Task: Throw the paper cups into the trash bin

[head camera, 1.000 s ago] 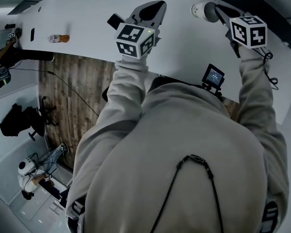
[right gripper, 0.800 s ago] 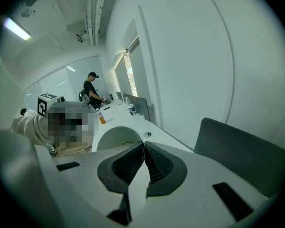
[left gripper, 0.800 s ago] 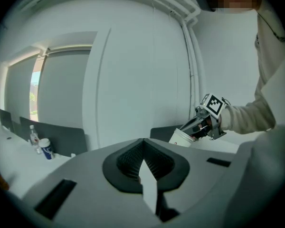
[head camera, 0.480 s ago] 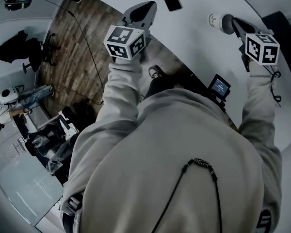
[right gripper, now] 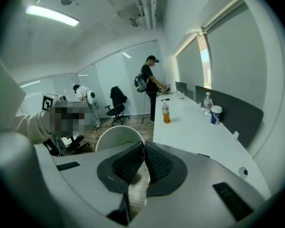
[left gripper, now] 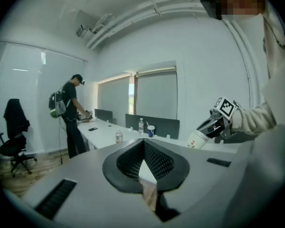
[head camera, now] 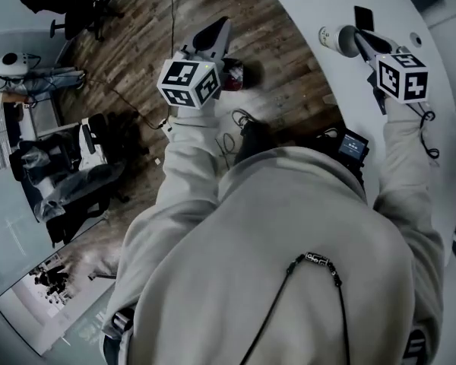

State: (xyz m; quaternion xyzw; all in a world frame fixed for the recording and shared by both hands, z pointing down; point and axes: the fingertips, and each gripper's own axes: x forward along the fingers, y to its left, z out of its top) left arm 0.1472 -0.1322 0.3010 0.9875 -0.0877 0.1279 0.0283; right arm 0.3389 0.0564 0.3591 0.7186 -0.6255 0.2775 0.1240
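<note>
Pinching the rim of a white paper cup point(right gripper: 118, 136) in the right gripper point(right gripper: 143, 148), jaws nearly together — holding the left gripper point(left gripper: 143, 144) shut, empty, above brown wooden floor point(head camera: 281, 44).

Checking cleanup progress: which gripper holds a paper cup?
The right gripper, clamped on the white paper cup; the left gripper is shut with nothing between its jaws.

Table: long and white point(right gripper: 199, 137), its curved edge bordering the floor.
Floor-side edge: an orange drink bottle point(right gripper: 166, 113) stands upright.
Back edge: a clear water bottle point(right gripper: 207, 101) and a blue-and-white cup point(right gripper: 216, 114) stand just beside each other.
Near end: a black phone point(head camera: 364, 17) lies flat.
Floor: wooden planks point(head camera: 281, 90) carrying a black office chair point(right gripper: 115, 103) and loose cables point(head camera: 228, 128).
</note>
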